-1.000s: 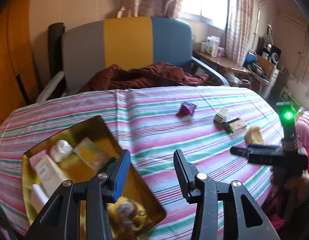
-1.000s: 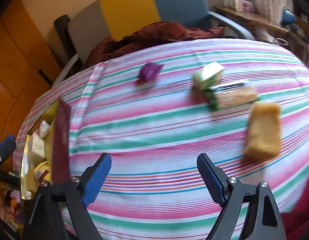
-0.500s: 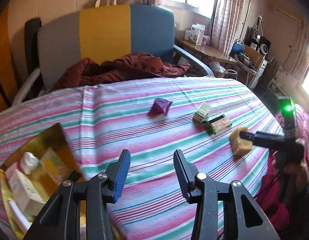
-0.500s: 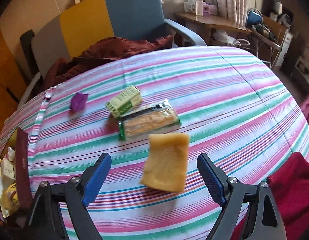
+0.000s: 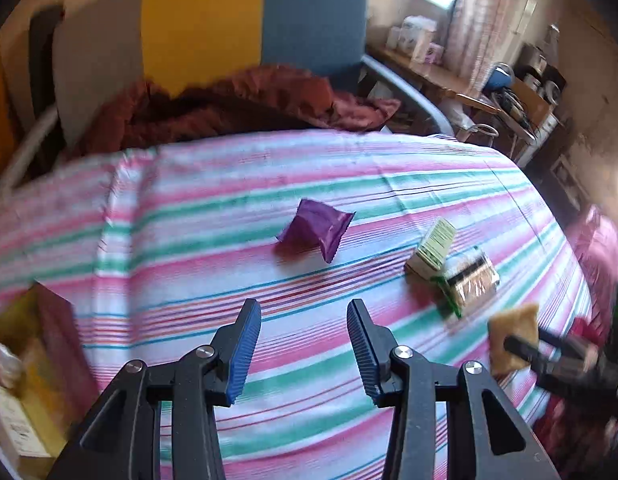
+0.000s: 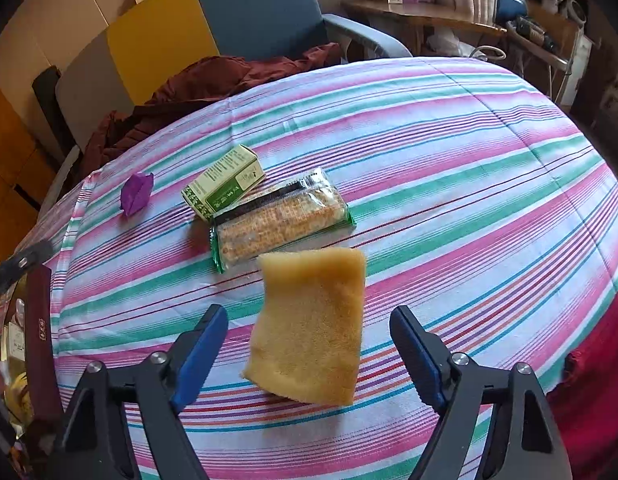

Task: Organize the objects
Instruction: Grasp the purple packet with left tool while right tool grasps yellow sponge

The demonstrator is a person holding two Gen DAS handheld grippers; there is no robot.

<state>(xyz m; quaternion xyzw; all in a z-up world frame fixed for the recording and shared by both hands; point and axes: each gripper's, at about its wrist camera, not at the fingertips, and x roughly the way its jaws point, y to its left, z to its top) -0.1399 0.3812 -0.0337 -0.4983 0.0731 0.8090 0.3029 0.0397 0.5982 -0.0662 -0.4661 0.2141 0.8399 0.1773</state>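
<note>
Left claw [image 5: 304, 350] angled steeply down, blue pads [image 5: 245, 354] partly apart with nothing between. Right claw [image 6: 309, 358] likewise pitched down, spread wide, just been closing slightly, pads [image 6: 199, 354] not pressing on anything.

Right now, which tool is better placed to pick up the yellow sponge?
The right tool: the yellow sponge lies between its blue pads, which have just been closing but don't touch it. The left tool is over bare striped cloth, with the sponge off to its right.
</note>
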